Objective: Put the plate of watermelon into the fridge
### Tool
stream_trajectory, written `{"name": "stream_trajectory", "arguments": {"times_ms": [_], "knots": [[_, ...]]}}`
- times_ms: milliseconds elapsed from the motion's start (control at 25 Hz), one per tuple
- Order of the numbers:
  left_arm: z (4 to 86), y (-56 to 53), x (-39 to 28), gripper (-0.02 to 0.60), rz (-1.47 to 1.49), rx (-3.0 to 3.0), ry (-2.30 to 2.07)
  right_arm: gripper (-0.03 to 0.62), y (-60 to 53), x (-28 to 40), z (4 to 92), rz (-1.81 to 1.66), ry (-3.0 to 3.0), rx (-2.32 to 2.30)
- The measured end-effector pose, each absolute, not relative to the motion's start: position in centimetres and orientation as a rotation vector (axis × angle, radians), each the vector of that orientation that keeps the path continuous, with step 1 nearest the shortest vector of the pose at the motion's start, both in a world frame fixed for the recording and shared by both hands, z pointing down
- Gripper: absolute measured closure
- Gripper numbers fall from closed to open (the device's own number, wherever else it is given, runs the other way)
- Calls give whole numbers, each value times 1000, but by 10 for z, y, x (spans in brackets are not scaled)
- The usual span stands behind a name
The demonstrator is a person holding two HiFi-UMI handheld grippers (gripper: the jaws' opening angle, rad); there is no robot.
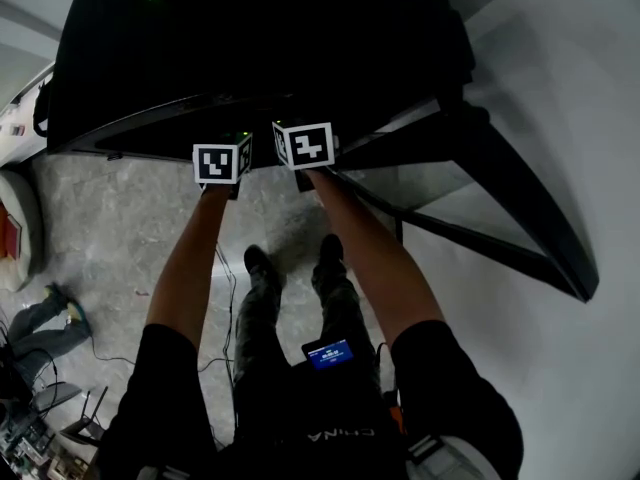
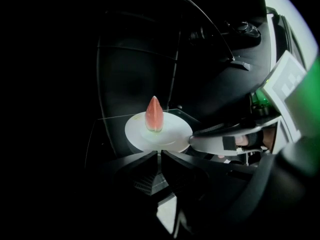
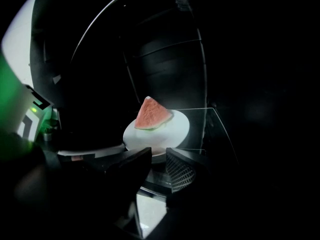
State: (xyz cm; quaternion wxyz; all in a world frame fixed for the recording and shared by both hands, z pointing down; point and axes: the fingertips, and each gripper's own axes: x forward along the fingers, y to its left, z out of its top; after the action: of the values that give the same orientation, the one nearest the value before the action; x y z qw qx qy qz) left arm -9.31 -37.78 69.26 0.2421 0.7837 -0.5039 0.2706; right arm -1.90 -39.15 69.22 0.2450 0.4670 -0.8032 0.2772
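A white plate (image 2: 170,134) carrying a red watermelon wedge (image 2: 154,115) rests on a glass shelf (image 2: 107,121) inside the dark fridge. My left gripper (image 2: 159,155) has its jaws together, with the tips right at the plate's near rim. In the right gripper view, the plate (image 3: 170,131) and the wedge (image 3: 151,114) lie just past my right gripper (image 3: 159,158). Its jaws stand a narrow gap apart under the rim, and I cannot tell whether they touch it. Each view shows the other gripper's pale fingers (image 2: 220,143) reaching the plate's side. In the head view, only the marker cubes (image 1: 222,162) show.
The black fridge body (image 1: 250,48) fills the top of the head view, and its open door (image 1: 520,208) swings out to the right. The person's legs stand on a grey speckled floor (image 1: 110,228). Cables and clutter lie at the lower left.
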Motion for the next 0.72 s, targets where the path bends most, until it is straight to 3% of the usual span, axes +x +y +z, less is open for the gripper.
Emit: {"name": "stream_trajectory", "arguments": {"times_ms": [240, 720], "knots": [[678, -365, -98, 551, 743, 2164, -1391, 497, -384, -18, 672, 752, -2228, 1255], [583, -307, -84, 555, 454, 2211, -1238, 499, -310, -19, 595, 844, -2282, 1103]]}}
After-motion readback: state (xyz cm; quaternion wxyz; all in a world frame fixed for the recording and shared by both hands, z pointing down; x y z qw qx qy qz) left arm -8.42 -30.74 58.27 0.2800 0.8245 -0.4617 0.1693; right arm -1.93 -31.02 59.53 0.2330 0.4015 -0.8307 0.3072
